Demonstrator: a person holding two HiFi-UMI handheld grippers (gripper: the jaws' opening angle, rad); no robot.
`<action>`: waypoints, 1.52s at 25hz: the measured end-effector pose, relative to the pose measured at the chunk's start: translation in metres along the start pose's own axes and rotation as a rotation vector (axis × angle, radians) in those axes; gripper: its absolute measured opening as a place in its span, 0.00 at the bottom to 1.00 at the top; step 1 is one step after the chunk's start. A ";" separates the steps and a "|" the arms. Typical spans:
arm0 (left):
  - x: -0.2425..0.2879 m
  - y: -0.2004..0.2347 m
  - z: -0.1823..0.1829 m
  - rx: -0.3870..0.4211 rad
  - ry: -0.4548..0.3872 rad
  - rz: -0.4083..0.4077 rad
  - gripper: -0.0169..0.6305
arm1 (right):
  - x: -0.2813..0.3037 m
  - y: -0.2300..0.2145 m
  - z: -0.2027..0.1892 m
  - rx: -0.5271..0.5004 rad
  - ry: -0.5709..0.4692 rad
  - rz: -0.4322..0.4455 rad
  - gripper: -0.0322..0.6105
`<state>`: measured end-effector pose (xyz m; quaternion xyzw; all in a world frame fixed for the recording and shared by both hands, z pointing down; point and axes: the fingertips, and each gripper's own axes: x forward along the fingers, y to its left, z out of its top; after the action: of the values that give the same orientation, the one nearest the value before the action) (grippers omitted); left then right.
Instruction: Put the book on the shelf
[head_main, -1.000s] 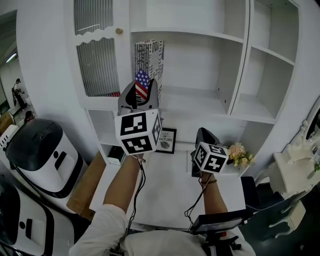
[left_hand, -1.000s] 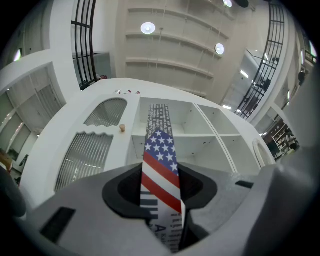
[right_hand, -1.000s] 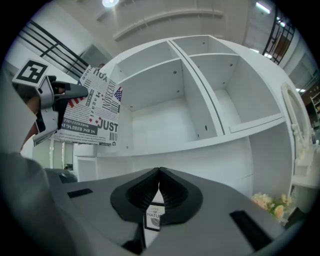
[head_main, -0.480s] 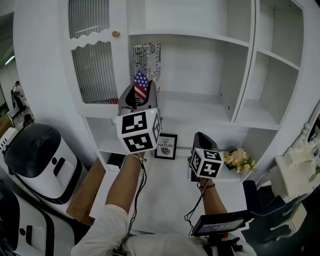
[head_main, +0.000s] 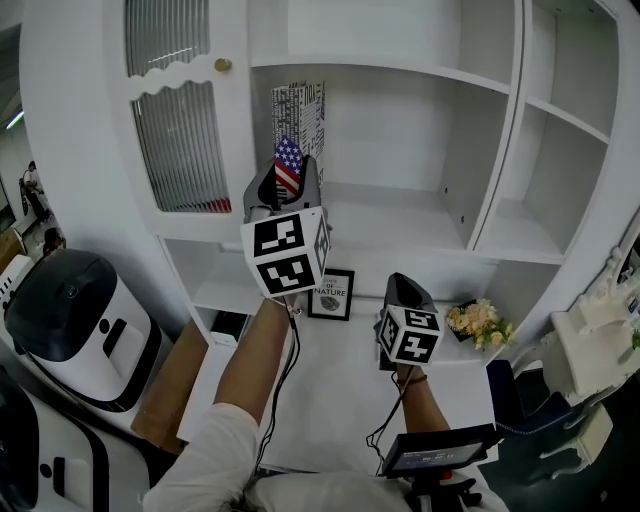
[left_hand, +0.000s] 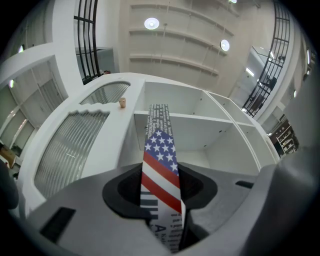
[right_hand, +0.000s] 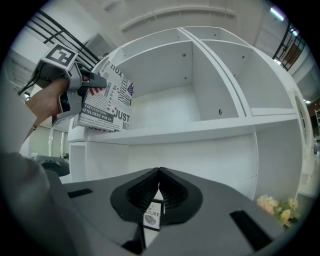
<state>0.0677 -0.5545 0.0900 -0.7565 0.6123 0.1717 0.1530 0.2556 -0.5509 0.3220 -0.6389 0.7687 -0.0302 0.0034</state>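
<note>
2 grippers: the left gripper clamps 1 book upright, the shelf at its 12 o'clock — the right gripper, at its 4 o'clock, is closed and empty.

Book above left end of shelf

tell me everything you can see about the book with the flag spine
A thin book, white covers crowded with black lettering, a stars-and-stripes flag on its spine. It stands upright, spine toward the person, clamped low down by the left gripper at the left end of the white shelf. Whether it touches the board is unclear.
</note>
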 end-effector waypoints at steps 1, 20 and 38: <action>0.004 0.001 -0.002 -0.003 0.002 0.004 0.27 | 0.001 -0.001 -0.003 0.004 0.005 -0.002 0.08; 0.050 0.010 -0.029 -0.035 0.056 0.029 0.27 | 0.005 -0.035 -0.041 0.073 0.059 -0.072 0.08; 0.072 0.007 -0.054 -0.034 0.192 0.054 0.27 | 0.000 -0.059 -0.054 0.119 0.075 -0.095 0.08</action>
<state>0.0787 -0.6427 0.1062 -0.7551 0.6413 0.1126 0.0761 0.3110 -0.5595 0.3789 -0.6718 0.7339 -0.0999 0.0112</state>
